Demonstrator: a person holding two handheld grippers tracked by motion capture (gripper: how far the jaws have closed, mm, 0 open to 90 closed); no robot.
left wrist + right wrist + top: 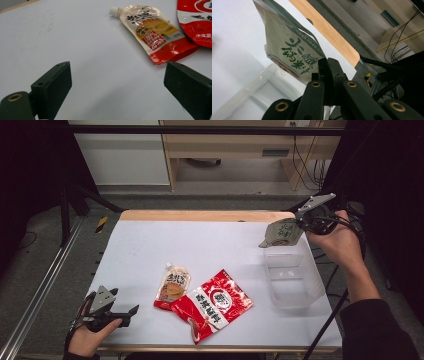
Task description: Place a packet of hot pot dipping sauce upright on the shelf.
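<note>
The right gripper (pixel 299 222) pinches a grey-green pouch (pixel 281 233) above the clear bin (pixel 295 281); the left gripper (pixel 117 312), fingers spread, rests near a spouted sauce pouch (pixel 173 286) and red packet (pixel 216 304) on the counter (pixel 210 242)

Spouted pouch (pixel 172 286) left of, partly under large packet (pixel 217 304), clear bin (pixel 292 277) right, table (pixel 150 245) beneath

Three food packets are in sight: one green packet (pixel 281 233), one spouted pouch (pixel 172 287) and one red bag (pixel 218 304). There is one clear plastic bin (pixel 294 279). Two grippers are present, one left gripper (pixel 131 314) and one right gripper (pixel 300 221), over one white worktop (pixel 200 245).
</note>
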